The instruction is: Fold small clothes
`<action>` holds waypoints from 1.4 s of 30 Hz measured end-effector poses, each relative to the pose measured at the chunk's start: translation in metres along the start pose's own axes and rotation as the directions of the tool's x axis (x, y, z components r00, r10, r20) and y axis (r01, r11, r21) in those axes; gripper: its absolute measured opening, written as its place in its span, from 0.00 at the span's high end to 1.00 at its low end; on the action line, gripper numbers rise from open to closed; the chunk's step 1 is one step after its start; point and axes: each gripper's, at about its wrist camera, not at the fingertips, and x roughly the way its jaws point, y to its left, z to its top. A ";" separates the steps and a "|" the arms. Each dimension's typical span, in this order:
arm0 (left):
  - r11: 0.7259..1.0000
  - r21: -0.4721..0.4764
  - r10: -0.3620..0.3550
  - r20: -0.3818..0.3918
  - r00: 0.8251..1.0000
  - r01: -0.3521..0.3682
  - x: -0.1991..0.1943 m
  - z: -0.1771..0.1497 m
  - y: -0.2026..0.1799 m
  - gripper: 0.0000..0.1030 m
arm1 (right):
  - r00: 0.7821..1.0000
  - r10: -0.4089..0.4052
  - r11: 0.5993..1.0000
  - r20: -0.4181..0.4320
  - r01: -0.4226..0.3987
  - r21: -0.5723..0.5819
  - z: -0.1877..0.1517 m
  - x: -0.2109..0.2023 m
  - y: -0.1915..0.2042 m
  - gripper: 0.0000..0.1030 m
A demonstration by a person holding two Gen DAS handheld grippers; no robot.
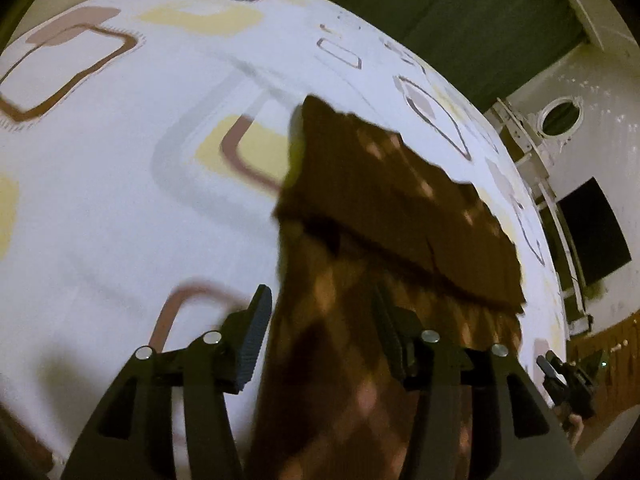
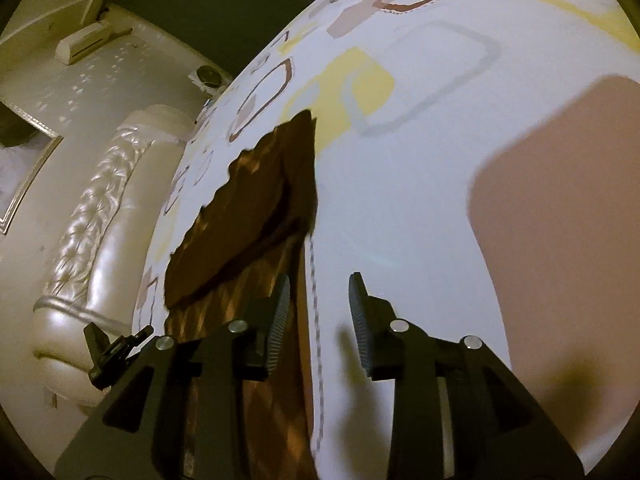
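Note:
A small brown patterned garment lies on the white patterned bedsheet, its far part folded over the near part. My left gripper is open, its fingers astride the garment's near end. In the right wrist view the garment lies left of centre. My right gripper is open over the garment's right edge, with its left finger above the cloth and its right finger above the sheet. The right gripper also shows at the far right of the left wrist view.
A cream padded headboard runs along the bed's left side. A wall air conditioner hangs above it. A dark screen and a round opening are on the wall beyond the bed's edge.

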 end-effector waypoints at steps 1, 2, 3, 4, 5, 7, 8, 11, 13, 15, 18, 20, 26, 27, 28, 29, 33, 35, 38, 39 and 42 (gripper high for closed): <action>1.000 0.003 0.003 -0.022 1.000 -0.003 -0.010 -0.009 0.002 0.49 | 1.000 0.005 1.000 -0.012 -0.005 -0.006 -0.009 -0.007 0.000 0.70; 1.000 0.005 0.006 -0.032 0.999 -0.006 -0.017 -0.016 0.004 0.49 | 1.000 0.006 1.000 -0.018 -0.006 -0.010 -0.015 -0.012 0.001 0.70; 1.000 0.002 0.004 -0.041 0.999 -0.004 -0.025 -0.025 0.007 0.49 | 1.000 0.014 1.000 -0.028 -0.014 -0.016 -0.026 -0.019 0.001 0.70; 1.000 -0.005 -0.003 -0.064 0.998 0.002 -0.032 -0.035 0.010 0.47 | 0.999 0.019 1.000 -0.040 -0.020 -0.016 -0.033 -0.024 0.001 0.70; 1.000 -0.012 -0.005 -0.083 0.997 0.004 -0.038 -0.045 0.013 0.45 | 0.998 0.023 1.000 -0.058 -0.024 -0.016 -0.044 -0.030 0.000 0.70; 1.000 -0.016 -0.011 -0.122 0.992 0.009 -0.047 -0.063 0.017 0.45 | 0.996 0.032 0.999 -0.085 -0.032 -0.004 -0.060 -0.036 -0.002 0.69; 1.000 -0.016 -0.010 -0.144 0.989 0.008 -0.050 -0.072 0.019 0.44 | 0.995 0.033 0.999 -0.097 -0.033 0.004 -0.066 -0.037 -0.002 0.68; 1.000 -0.004 0.017 -0.190 0.982 -0.018 -0.055 -0.097 0.024 0.44 | 0.987 0.041 0.998 -0.156 -0.035 0.045 -0.091 -0.038 -0.009 0.68; 1.000 0.003 0.020 -0.219 0.975 -0.020 -0.054 -0.109 0.026 0.44 | 0.979 0.044 0.997 -0.198 -0.031 0.068 -0.105 -0.035 -0.014 0.68; 0.999 0.006 0.033 -0.254 0.967 -0.033 -0.050 -0.119 0.029 0.44 | 0.972 0.039 0.997 -0.233 -0.023 0.072 -0.116 -0.033 -0.014 0.68; 1.000 0.001 0.027 -0.298 0.954 -0.028 -0.045 -0.136 0.036 0.44 | 0.961 0.029 0.999 -0.275 -0.015 0.051 -0.127 -0.028 -0.009 0.68; 1.000 -0.009 0.021 -0.321 0.947 -0.026 -0.040 -0.140 0.040 0.44 | 0.954 0.024 0.999 -0.299 -0.013 0.039 -0.133 -0.027 -0.008 0.66; 0.998 -0.066 -0.010 -0.364 0.931 -0.015 -0.019 -0.148 0.054 0.44 | 0.935 -0.032 0.999 -0.352 0.034 -0.002 -0.151 -0.026 -0.016 0.63; 0.998 -0.055 -0.004 -0.374 0.927 -0.018 -0.013 -0.150 0.054 0.44 | 0.936 -0.034 0.999 -0.352 0.036 0.000 -0.151 -0.025 -0.018 0.63; 0.999 -0.037 0.016 -0.372 0.928 -0.032 -0.010 -0.151 0.054 0.44 | 0.935 -0.037 0.999 -0.352 0.040 0.000 -0.150 -0.025 -0.019 0.63; 0.999 -0.027 0.021 -0.371 0.928 -0.033 -0.007 -0.152 0.053 0.39 | 0.935 -0.045 0.999 -0.351 0.046 -0.005 -0.150 -0.024 -0.020 0.63; 0.999 -0.031 0.001 -0.365 0.931 -0.013 -0.006 -0.153 0.053 0.36 | 0.931 -0.062 0.998 -0.361 0.064 -0.007 -0.151 -0.021 -0.026 0.60; 0.999 -0.033 -0.011 -0.360 0.933 -0.001 -0.006 -0.154 0.053 0.36 | 0.926 -0.064 0.998 -0.372 0.062 -0.016 -0.153 -0.018 -0.027 0.57; 0.999 -0.031 -0.015 -0.358 0.934 0.004 -0.007 -0.154 0.054 0.36 | 0.921 -0.073 0.997 -0.382 0.061 -0.045 -0.154 -0.011 -0.023 0.53; 1.000 -0.030 -0.016 -0.358 0.934 0.005 -0.007 -0.154 0.054 0.36 | 0.919 -0.087 0.996 -0.384 0.068 -0.063 -0.155 -0.008 -0.022 0.53; 0.999 -0.034 -0.018 -0.360 0.933 0.006 -0.006 -0.154 0.055 0.40 | 0.917 -0.100 0.994 -0.387 0.076 -0.077 -0.156 -0.001 -0.022 0.53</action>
